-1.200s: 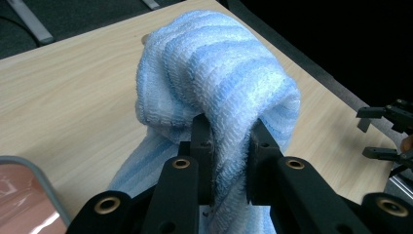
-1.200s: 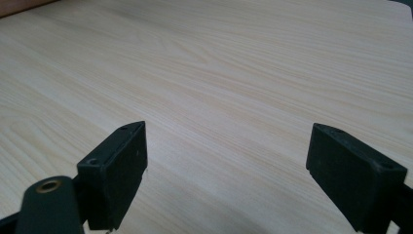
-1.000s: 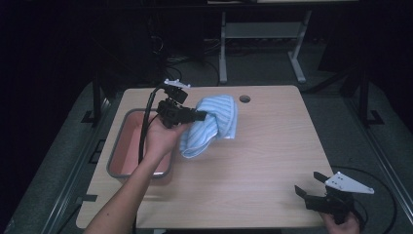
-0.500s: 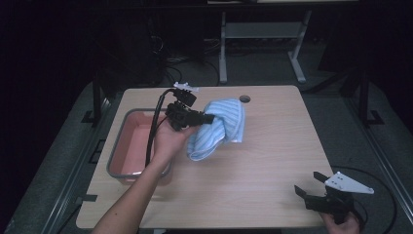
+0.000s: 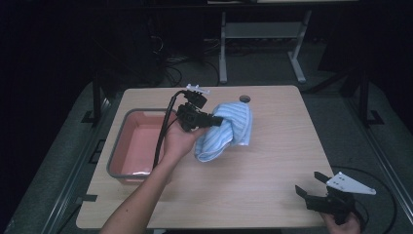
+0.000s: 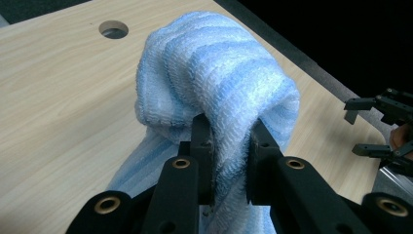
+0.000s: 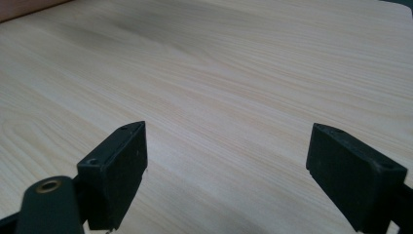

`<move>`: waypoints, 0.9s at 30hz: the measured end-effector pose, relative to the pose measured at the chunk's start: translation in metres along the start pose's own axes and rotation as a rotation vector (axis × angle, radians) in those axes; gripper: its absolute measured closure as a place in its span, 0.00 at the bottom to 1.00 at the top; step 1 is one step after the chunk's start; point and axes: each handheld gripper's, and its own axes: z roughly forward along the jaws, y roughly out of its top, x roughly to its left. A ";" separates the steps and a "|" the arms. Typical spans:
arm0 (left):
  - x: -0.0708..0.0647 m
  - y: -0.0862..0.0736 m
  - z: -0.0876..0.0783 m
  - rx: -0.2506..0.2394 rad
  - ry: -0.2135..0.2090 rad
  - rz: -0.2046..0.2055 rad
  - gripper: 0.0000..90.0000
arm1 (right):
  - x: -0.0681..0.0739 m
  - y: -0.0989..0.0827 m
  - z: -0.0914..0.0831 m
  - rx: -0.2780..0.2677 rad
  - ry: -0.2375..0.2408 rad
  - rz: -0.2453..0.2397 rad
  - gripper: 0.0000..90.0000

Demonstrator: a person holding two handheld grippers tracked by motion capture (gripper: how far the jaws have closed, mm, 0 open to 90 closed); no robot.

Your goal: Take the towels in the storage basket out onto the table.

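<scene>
A light blue striped towel (image 5: 228,130) hangs bunched over the middle of the wooden table (image 5: 272,165), its lower end touching the tabletop. My left gripper (image 5: 217,120) is shut on a thick fold of it; in the left gripper view both pads pinch the towel (image 6: 214,92) at its top fold, left gripper (image 6: 229,141). My right gripper (image 5: 307,184) rests at the table's front right corner, held by a hand, jaws wide apart. In the right gripper view, the right gripper (image 7: 226,161) stands open over bare wood.
A grey-rimmed tub with a pink inside (image 5: 127,122) sits at the table's left side. A round cable hole (image 5: 244,99) is near the far edge. The other gripper (image 6: 384,126) shows at the right of the left gripper view. Dark floor surrounds the table.
My left gripper has carried the towel to the right and a little lower, away from the tub. The right gripper has stayed still.
</scene>
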 end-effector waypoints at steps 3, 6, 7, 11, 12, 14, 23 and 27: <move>-0.001 0.001 0.005 0.011 -0.005 0.010 0.86 | 0.000 0.000 0.001 0.004 0.003 -0.004 0.16; -0.002 0.001 0.010 0.010 -0.012 0.003 0.86 | 0.000 -0.001 0.001 0.008 0.002 -0.005 0.16; -0.003 0.001 0.011 0.008 -0.012 0.002 0.86 | 0.000 -0.001 0.001 0.007 0.003 -0.005 0.16; -0.004 0.001 0.018 0.012 -0.020 -0.005 0.86 | -0.002 -0.001 -0.001 0.007 -0.002 0.004 0.16; -0.004 0.001 0.018 0.012 -0.020 -0.005 0.86 | -0.002 -0.001 -0.001 0.007 -0.002 0.004 0.16; -0.004 0.001 0.020 0.016 -0.021 -0.001 0.86 | -0.002 -0.002 -0.001 0.007 -0.003 0.002 0.16; -0.004 0.001 0.033 0.026 -0.019 -0.015 0.86 | -0.003 -0.001 -0.002 0.005 -0.004 -0.005 0.16; -0.005 0.001 0.040 0.031 -0.025 -0.019 0.86 | -0.002 -0.002 -0.002 0.004 -0.003 0.000 0.16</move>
